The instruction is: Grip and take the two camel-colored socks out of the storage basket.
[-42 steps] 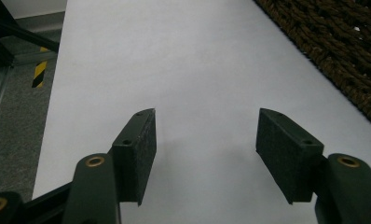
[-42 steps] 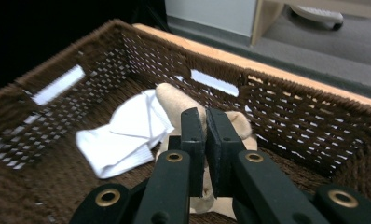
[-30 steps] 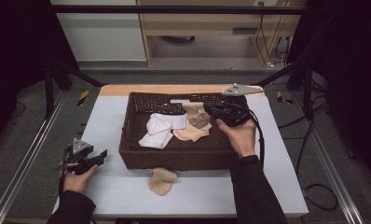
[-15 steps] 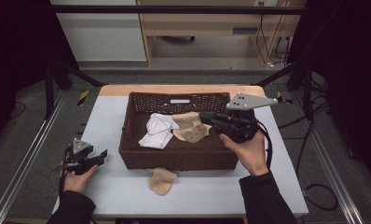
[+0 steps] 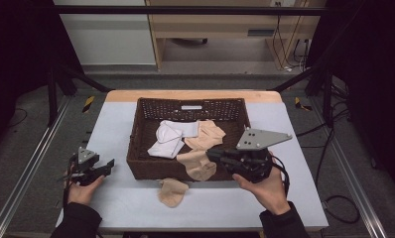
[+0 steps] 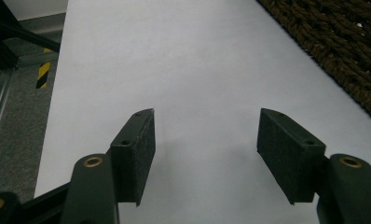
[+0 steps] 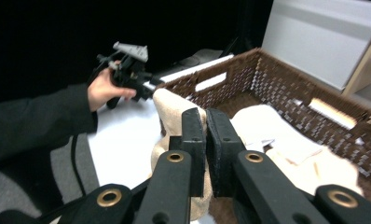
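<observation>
My right hand-held gripper (image 5: 211, 154) is clamped on a beige sock (image 5: 198, 165), dangling over the basket's (image 5: 136, 148) near rim; left hand-held gripper (image 5: 106, 166) waits wide, left of the basket.

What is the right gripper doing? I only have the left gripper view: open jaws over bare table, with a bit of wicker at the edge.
Observer: The right gripper is shut on a beige sock, which hangs over the near wall of the basket.
Operator: What else is in the basket?
Observer: A white cloth and a second beige sock lie on its floor.
Operator: Is anything lying outside it?
Observer: A third beige sock lies on the table, just in front of the basket's near wall.
</observation>
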Motion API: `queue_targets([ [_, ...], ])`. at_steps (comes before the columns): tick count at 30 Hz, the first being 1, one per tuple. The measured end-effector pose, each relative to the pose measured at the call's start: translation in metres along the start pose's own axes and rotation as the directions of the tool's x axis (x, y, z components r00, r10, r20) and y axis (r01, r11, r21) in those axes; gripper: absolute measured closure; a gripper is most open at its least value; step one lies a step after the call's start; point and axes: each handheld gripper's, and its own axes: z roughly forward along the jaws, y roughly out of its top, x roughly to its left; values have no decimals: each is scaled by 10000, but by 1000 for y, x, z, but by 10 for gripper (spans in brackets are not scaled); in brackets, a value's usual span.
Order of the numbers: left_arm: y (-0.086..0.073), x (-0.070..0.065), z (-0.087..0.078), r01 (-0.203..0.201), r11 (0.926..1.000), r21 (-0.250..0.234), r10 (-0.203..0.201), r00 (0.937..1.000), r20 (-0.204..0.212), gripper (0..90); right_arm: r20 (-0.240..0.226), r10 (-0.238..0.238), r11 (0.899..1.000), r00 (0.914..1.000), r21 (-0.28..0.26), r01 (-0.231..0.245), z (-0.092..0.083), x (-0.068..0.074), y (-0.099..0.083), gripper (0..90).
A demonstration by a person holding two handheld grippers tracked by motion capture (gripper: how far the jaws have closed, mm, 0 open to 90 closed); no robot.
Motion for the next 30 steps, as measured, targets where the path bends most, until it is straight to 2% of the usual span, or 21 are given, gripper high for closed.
queue_targets([
  [6,0,0,0,-36,10000,-7,36,10000,-33,368,-180,-50,9987,9998,514,59,6,6,-17,866],
  [9,0,0,0,-44,10000,0,44,10000,-33,367,-229,87,9967,9997,808,-68,11,6,-30,866],
  [10,0,0,0,-45,10000,3,45,10000,-28,367,-246,248,9948,9994,995,-222,14,5,-40,866],
  [13,0,0,0,-47,10000,6,47,10000,-28,367,-236,427,9924,9988,1167,-397,18,3,-50,866],
  [14,0,-1,0,-54,10000,4,54,10000,-31,367,-215,584,9893,9981,1351,-550,22,2,-60,866],
  [15,0,-1,0,-57,10000,6,57,10000,-30,367,-215,584,9893,9981,1351,-550,22,2,-60,866],
  [17,0,-1,0,-69,10000,-3,69,10000,-38,367,-112,711,9820,9974,1763,-680,30,0,-74,865],
  [25,0,-1,0,-94,10000,-5,94,10000,-29,367,6,999,9694,9950,2251,-975,43,-2,-100,861],
  [29,0,-1,0,-94,10000,-8,94,10000,-20,367,115,1225,9575,9924,2615,-1213,52,-6,-116,860],
  [30,0,-1,0,-91,10000,-3,91,10000,-19,367,254,1456,9514,9890,2706,-1470,56,-9,-124,859],
])
